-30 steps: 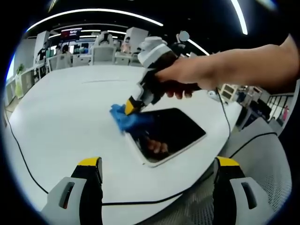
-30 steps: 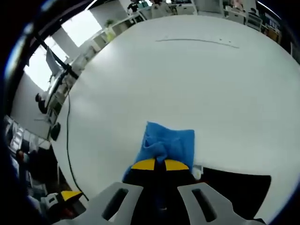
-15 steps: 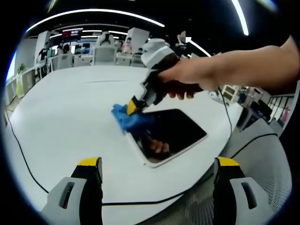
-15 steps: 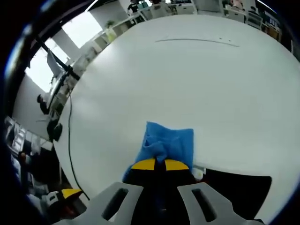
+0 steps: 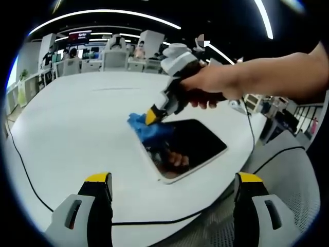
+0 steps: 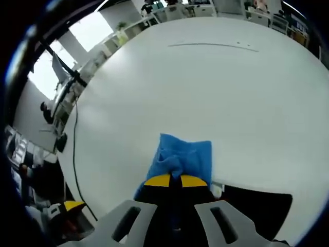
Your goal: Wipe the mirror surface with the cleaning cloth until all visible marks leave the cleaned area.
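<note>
Now, by label:
Mirror [image 5: 190, 146]: dark glass in a white frame, lying flat on the table near its edge; a hand's reflection shows in the glass. In the right gripper view its dark surface [image 6: 257, 208] sits just beside the jaws.
Cloth [image 5: 149, 128]: blue, bunched, pressed on the mirror's far-left corner, partly over the frame and onto the table. In the right gripper view it [image 6: 185, 157] spreads ahead of the yellow tips.
Right gripper [image 5: 152, 116]: tilted down onto the cloth, a hand [image 5: 211, 85] wrapped round its body; in its own view [image 6: 175, 180] the jaws are pinched together with the cloth caught between them.
Left gripper [image 5: 172, 185]: held back from the mirror, above the table edge, jaws spread wide with nothing between them.
Table [image 5: 77, 128]: white, broad, rounded; a thin black cable [image 5: 31, 177] runs along its near side.
Beyond: white chairs [image 5: 115, 54] and desks, bright ceiling strip lights [image 5: 103, 13].
</note>
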`<move>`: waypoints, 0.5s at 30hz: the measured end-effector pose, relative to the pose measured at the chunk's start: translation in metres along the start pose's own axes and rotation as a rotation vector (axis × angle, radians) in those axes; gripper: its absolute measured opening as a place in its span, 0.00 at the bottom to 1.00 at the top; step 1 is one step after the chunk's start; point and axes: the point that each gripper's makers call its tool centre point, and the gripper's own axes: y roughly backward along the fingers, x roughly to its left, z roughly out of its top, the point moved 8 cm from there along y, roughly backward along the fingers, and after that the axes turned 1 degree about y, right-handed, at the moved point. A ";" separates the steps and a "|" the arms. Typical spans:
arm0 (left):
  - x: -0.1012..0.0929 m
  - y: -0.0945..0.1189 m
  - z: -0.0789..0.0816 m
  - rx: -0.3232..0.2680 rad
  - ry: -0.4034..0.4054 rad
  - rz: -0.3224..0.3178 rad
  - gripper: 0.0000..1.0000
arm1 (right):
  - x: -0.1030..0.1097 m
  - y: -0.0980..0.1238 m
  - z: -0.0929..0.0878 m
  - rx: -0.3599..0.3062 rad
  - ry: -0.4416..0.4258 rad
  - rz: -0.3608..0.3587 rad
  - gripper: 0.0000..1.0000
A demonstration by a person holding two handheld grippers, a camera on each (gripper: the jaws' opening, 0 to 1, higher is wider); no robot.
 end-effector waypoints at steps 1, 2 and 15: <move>0.000 0.000 0.000 0.000 0.000 0.000 0.99 | -0.001 0.000 0.000 0.000 -0.001 -0.001 0.00; 0.000 0.000 0.000 0.000 -0.001 -0.001 0.99 | -0.002 0.001 -0.001 0.000 -0.001 -0.003 0.00; 0.000 0.000 0.000 0.003 -0.004 0.001 0.99 | -0.014 0.006 -0.003 0.004 -0.015 -0.014 0.00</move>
